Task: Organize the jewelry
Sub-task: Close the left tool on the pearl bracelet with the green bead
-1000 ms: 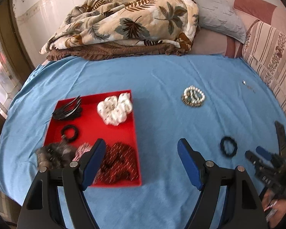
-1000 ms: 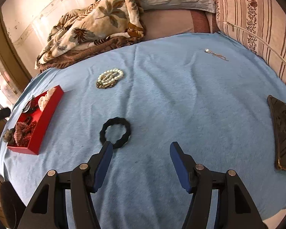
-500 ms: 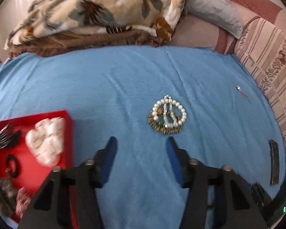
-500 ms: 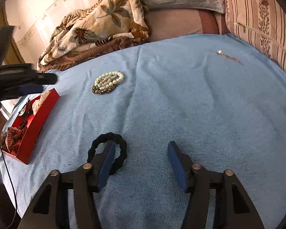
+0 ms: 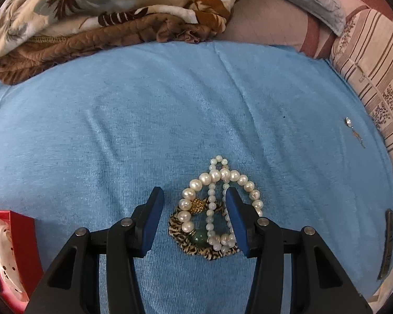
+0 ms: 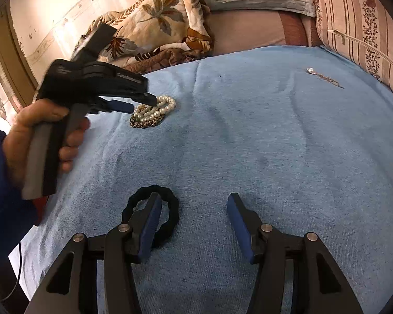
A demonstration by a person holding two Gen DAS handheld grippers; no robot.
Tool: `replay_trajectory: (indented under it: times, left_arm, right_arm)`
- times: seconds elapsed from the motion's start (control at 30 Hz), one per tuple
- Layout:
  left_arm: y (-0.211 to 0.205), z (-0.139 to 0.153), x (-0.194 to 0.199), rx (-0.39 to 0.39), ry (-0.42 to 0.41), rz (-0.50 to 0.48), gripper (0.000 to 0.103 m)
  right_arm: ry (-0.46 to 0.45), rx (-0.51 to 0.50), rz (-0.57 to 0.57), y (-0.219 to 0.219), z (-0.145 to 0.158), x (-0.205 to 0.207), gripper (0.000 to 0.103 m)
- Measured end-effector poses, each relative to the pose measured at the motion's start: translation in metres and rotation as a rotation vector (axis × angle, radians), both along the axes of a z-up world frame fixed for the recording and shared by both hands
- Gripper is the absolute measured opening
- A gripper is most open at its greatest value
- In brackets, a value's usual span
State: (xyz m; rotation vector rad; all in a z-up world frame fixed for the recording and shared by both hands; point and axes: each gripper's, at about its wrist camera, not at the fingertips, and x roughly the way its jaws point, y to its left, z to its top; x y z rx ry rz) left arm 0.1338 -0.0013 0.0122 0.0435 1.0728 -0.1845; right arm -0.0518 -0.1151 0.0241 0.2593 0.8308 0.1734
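On a bed spread with a blue sheet [image 5: 97, 136], the left hand-held gripper [image 5: 194, 204] closes its jaws around a pile of pearl bracelets [image 5: 214, 209], pads apparently not yet pressing. The right hand-held gripper [image 6: 194, 209] stands open, its left finger [image 6: 150, 217] over a black hair tie [image 6: 170, 217]. A red tray [image 5: 23, 233] lies at left.

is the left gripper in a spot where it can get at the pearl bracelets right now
Probably yes. The left gripper sits low over the pearl bracelets, its jaws closing with part of the pile between them and nothing in the way. One finger overlaps the pile, so it may catch only some strands.
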Motion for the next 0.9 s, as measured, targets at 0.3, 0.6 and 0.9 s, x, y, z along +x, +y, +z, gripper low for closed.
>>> replay_trajectory:
  times: [0.3, 0.6, 0.9]
  left_arm:
    - [0.009, 0.042, -0.048, -0.081, -0.037, 0.005, 0.009]
    - [0.027, 0.100, -0.134, -0.210, -0.094, -0.020, 0.009]
    - [0.051, 0.112, -0.204, -0.265, -0.086, -0.014, 0.009]
  right_arm:
    - [0.002, 0.018, 0.005, -0.002, 0.000, 0.002, 0.017]
    - [-0.015, -0.008, 0.018, 0.006, 0.005, -0.006, 0.004]
    - [-0.040, -0.068, -0.011, 0.010, 0.012, -0.024, 0.003]
